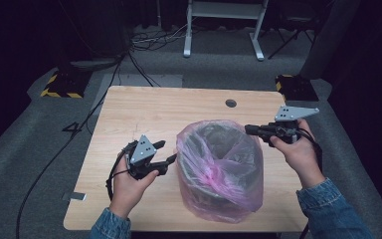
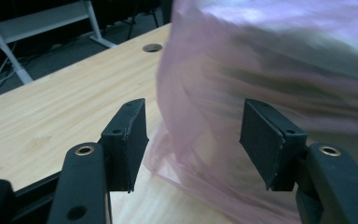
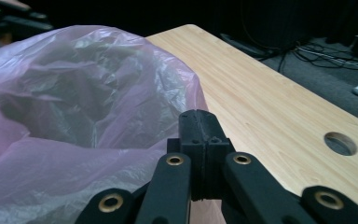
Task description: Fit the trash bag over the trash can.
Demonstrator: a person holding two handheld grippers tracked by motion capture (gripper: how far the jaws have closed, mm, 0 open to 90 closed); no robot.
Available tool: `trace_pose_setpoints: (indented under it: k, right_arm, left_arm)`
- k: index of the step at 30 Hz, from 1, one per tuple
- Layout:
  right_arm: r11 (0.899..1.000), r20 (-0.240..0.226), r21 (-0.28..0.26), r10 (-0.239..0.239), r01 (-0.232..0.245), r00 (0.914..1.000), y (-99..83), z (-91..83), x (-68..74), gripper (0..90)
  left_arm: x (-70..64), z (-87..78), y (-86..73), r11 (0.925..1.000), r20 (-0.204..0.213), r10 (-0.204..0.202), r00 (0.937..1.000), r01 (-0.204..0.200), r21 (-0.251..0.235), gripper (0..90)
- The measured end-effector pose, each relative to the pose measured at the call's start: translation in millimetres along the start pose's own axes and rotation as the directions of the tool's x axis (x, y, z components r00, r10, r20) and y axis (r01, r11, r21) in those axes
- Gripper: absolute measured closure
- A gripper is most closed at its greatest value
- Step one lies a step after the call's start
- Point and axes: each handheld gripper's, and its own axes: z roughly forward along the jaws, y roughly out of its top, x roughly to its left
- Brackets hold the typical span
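Pink bag [image 1: 221, 167] lines a dark bin standing near the middle of the tabletop [image 1: 129, 114], closer to the front edge; film is draped over the rim and hangs loose down the outside. Left gripper [image 1: 166, 153] sits low by the bin's left side, jaws spread wide, with the slack plastic bulging between the pads [image 2: 130, 135] but not clamped. Right gripper [image 1: 251, 130] hovers at the rim toward the right edge of the tabletop, jaws pressed together on nothing, tips just above the film. Cable hole [image 1: 231, 103] lies near the far edge, well apart from the work. Risk, as I judge it: the film is thin and crinkled, so a pinch by the left jaws could catch only a fold and slip off, or tear if pulled sideways. The bin looks light; a tug on one side without the right gripper steadying the rim could tip or drag it toward the front edge.
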Motion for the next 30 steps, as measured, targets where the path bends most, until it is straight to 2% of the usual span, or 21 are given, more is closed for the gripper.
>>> trace_pose_setpoints:
  k: [4,6,8,12,16,19,24,30]
  right_arm:
    - [0.999,0.047,0.032,0.020,-0.021,0.9987,-7.7,0.7,-10.4,90.0]
    - [0.997,0.058,0.061,0.041,-0.045,0.9975,-16.9,4.5,-17.5,90.0]
    - [0.993,0.065,0.091,0.066,-0.071,0.9958,-29.0,10.0,-23.9,90.0]
    - [0.980,0.067,0.154,0.114,-0.123,0.9912,-58.4,23.2,-32.3,90.0]
    - [0.966,0.075,0.198,0.154,-0.166,0.9852,-87.5,33.5,-37.4,90.0]
    - [0.955,0.084,0.229,0.174,-0.188,0.9812,-106.3,38.3,-38.1,90.0]
    - [0.946,0.082,0.263,0.176,-0.192,0.9810,-129.4,38.2,-32.1,90.0]
    - [0.941,0.082,0.283,0.171,-0.187,0.9819,-147.7,25.8,-18.8,90.0]
  left_arm:
    - [-11.5,-5.4,-7.7,1.0000,0.033,0.007,0.9994,-0.007,-0.001,41.2]
    - [-17.3,-5.3,-11.6,0.9998,0.057,0.018,0.9982,-0.019,0.007,40.3]
    - [-23.2,-4.6,-14.5,0.9991,0.064,0.037,0.9973,-0.038,0.016,39.0]
    - [-30.6,-3.1,-17.7,0.9988,0.089,0.043,0.9951,-0.045,0.018,37.4]
    - [-32.5,-1.4,-18.4,0.9990,0.098,0.041,0.9943,-0.042,0.014,36.8]
    - [-33.5,-0.9,-18.6,0.9990,0.104,0.041,0.9938,-0.042,0.014,36.2]
    - [-33.4,-1.8,-19.7,0.9992,0.105,0.036,0.9938,-0.038,0.010,35.6]
    - [-33.4,-7.4,-19.7,0.9994,0.101,0.036,0.9943,-0.036,-0.006,34.4]
